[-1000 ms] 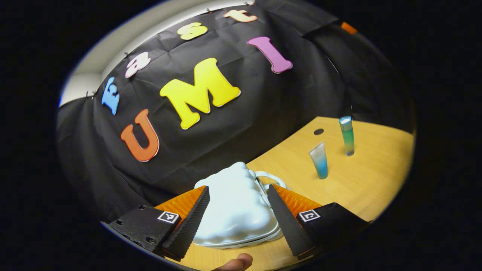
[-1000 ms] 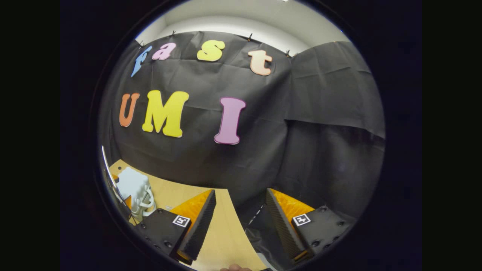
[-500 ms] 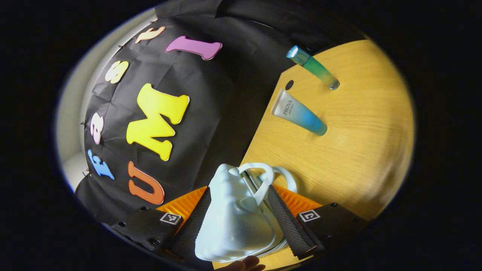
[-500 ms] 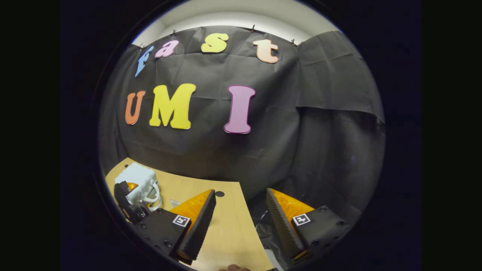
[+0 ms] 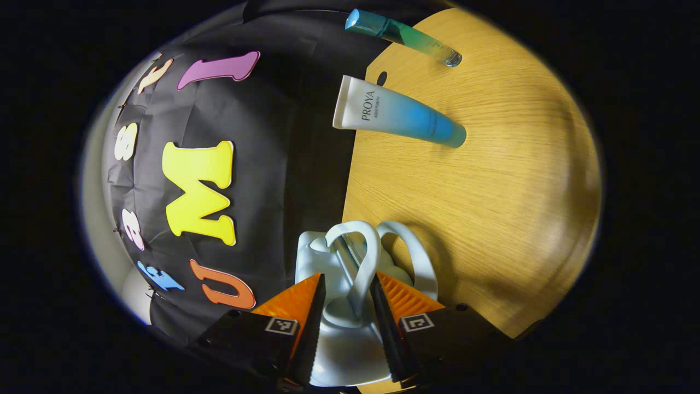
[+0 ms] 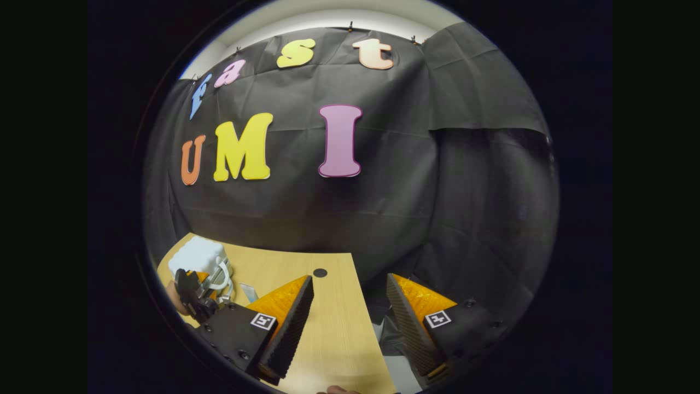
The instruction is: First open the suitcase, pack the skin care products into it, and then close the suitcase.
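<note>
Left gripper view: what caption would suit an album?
Left gripper pinching one handle of small white suitcase on wooden table.

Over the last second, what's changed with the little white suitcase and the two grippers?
The left gripper rolled over and closed in: its fingers, earlier spread wide around the small white plastic suitcase, now sit narrow on either side of one looped carry handle. The right gripper stayed open and idle. The blue-and-white tube and green-blue bottle kept standing on the wooden table.

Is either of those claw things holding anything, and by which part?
The left gripper pinches one handle of the white suitcase; the right gripper holds nothing.
</note>
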A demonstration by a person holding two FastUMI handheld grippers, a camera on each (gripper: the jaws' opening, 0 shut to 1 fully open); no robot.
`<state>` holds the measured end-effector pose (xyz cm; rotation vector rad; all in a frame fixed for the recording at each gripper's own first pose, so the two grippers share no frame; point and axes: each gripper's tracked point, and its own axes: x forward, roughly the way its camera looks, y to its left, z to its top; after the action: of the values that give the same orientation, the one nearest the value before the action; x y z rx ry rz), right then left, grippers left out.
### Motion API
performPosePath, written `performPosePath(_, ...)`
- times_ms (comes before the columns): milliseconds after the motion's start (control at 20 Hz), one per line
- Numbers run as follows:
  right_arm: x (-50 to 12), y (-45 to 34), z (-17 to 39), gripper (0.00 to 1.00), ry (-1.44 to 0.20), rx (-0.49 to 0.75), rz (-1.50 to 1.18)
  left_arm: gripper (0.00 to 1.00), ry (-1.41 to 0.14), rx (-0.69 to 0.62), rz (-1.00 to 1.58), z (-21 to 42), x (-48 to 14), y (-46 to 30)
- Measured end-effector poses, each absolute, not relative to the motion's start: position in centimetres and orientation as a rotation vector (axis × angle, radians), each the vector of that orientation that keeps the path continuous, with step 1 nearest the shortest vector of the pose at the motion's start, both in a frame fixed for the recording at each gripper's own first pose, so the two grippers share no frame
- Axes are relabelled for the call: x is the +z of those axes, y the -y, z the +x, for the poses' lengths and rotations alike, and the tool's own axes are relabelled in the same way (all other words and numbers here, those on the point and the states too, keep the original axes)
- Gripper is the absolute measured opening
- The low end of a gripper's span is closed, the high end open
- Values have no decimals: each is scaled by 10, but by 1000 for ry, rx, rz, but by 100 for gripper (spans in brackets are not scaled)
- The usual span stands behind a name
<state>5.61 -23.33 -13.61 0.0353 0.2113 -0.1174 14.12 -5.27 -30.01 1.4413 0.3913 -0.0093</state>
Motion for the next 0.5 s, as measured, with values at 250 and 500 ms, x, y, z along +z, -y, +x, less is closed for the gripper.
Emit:
performPosePath(250,-131,227,53,80,-210,-123,36,31,-439,-56,1474,144,-304,56)
performPosePath(500,-117,210,44,80,-191,-148,10,7,-457,-76,1285,139,-282,51)
